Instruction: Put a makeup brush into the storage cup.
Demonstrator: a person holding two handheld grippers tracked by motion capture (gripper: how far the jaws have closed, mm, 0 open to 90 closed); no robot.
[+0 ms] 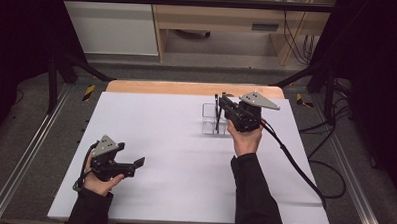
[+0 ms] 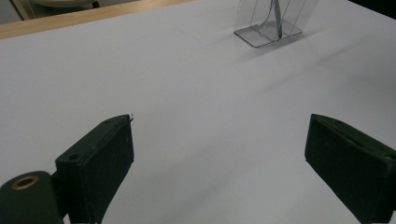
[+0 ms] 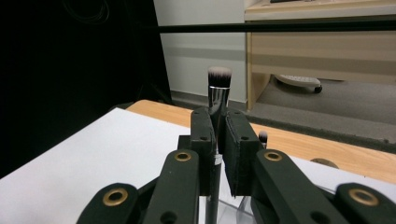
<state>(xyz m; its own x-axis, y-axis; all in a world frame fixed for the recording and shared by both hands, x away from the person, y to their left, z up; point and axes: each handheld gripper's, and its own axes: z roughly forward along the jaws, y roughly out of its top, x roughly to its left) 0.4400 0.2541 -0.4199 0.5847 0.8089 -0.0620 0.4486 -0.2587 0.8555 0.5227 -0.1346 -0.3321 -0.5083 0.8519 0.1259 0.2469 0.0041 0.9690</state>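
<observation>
Chrome ferrule and dense white-tipped bristles identify the makeup brush with a dark handle, which stands upright between the pads of the right gripper. The jaws are pressed together on the ferrule and upper handle, so the brush is pinched vertically; this orientation probably suits lifting it out of, or lowering it into, a narrow slot without tilting.

Directly below, the lower handle runs down into the clear plastic compartmented organiser, which sits on the far right part of the table. A second, smaller brush tip shows just right of the jaws, apparently stored in the same organiser.

The white table surface carries nothing else nearby. The left gripper rests at the near left, well apart from the organiser, jaws spread wide with nothing between them, apparently on standby.
</observation>
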